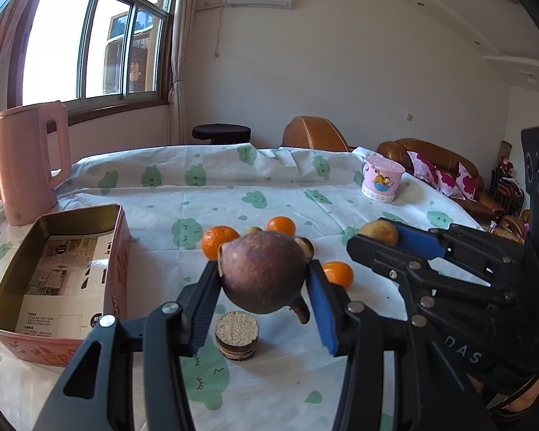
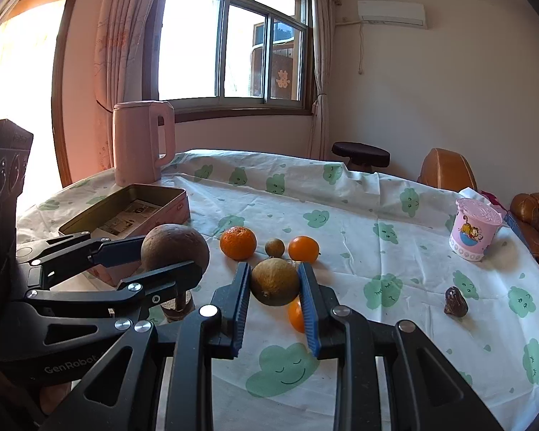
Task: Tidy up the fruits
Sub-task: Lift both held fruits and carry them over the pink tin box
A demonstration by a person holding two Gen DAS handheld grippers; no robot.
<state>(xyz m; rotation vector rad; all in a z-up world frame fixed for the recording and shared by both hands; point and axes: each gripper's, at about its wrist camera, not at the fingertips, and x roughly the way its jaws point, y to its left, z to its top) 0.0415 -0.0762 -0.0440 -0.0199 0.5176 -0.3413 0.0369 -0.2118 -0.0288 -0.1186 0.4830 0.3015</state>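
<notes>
Gripping a purple fruit (image 1: 264, 273) between its pads, the left gripper (image 1: 264, 300) holds it clear of the cloth (image 1: 269, 186); below it stands a small brown disc (image 1: 237, 334), its nature unclear. Clamped on a brownish-yellow fruit (image 2: 275, 282), the right gripper (image 2: 275, 305) hides most of one orange (image 2: 295, 314). Beyond both lie two oranges (image 2: 238, 243) and a small brown fruit (image 2: 274, 247). Left of the left gripper sits an open tin (image 1: 59, 276), its near end cut off.

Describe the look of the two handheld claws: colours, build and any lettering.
Both are matte black linkage frames with silver rivets and ribbed blue finger pads. The left claw shows "GenRobot" lettering on its body in the right wrist view; the right claw shows partial lettering "DAS". No cables or sleeves are visible.
</notes>
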